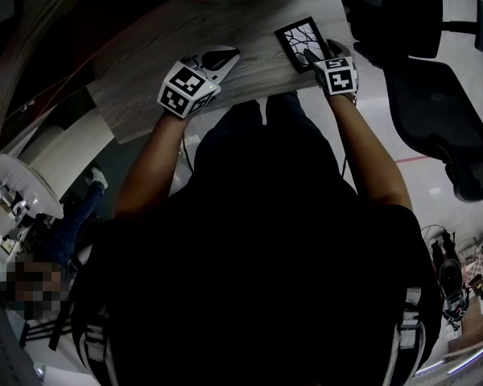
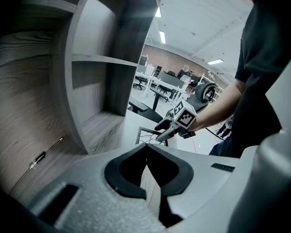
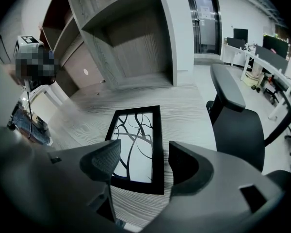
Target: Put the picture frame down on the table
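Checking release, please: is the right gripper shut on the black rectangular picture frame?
No, the right gripper is open above the frame lying flat.

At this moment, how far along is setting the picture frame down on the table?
Done: the picture frame lies flat on the table. In hand: nothing is gripped. The right gripper is open, its jaws apart on either side of the frame's near end. The left gripper is shut and empty, off to the side. Left: probably only drawing the right gripper clear of the frame.

Dim, underexposed frames — bright ceiling strip lights (image 2: 162,37), heavy fisheye bending, dark vignetted corners.
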Motion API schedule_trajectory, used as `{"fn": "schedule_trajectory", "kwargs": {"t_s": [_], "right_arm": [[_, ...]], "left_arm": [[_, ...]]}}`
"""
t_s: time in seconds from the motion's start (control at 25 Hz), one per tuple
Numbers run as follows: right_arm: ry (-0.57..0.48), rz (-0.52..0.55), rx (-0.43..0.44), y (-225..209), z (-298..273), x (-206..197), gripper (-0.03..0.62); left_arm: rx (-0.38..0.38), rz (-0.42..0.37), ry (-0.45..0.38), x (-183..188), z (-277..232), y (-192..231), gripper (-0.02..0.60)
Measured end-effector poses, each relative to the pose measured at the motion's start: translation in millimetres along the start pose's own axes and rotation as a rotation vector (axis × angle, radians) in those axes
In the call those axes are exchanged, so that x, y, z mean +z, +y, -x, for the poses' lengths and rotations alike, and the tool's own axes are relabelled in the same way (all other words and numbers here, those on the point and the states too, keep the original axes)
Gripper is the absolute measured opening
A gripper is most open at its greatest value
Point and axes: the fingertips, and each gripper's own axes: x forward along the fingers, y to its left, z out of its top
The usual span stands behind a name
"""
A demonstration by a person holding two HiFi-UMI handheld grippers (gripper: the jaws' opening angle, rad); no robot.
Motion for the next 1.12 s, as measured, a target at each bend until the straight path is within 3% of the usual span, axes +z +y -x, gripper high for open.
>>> {"fn": "schedule_trajectory", "kwargs": {"t_s": [0.36, 0.8, 1.12], "right_arm": [[0.011, 0.023, -0.001, 4, 9, 0, 0.284], [0.021, 0.051, -0.079, -2, 23, 2, 0.101], [0.006, 0.049, -0.110, 5, 36, 7, 0.062]], "left_arm": [[-0.006, 0.033, 0.046, -10, -1, 0, 0.017], [-0.025, 0.018, 0.068, -12, 12, -6, 0.017], [0.005, -0.038, 0.026, -1, 31, -7, 0.017]]}}
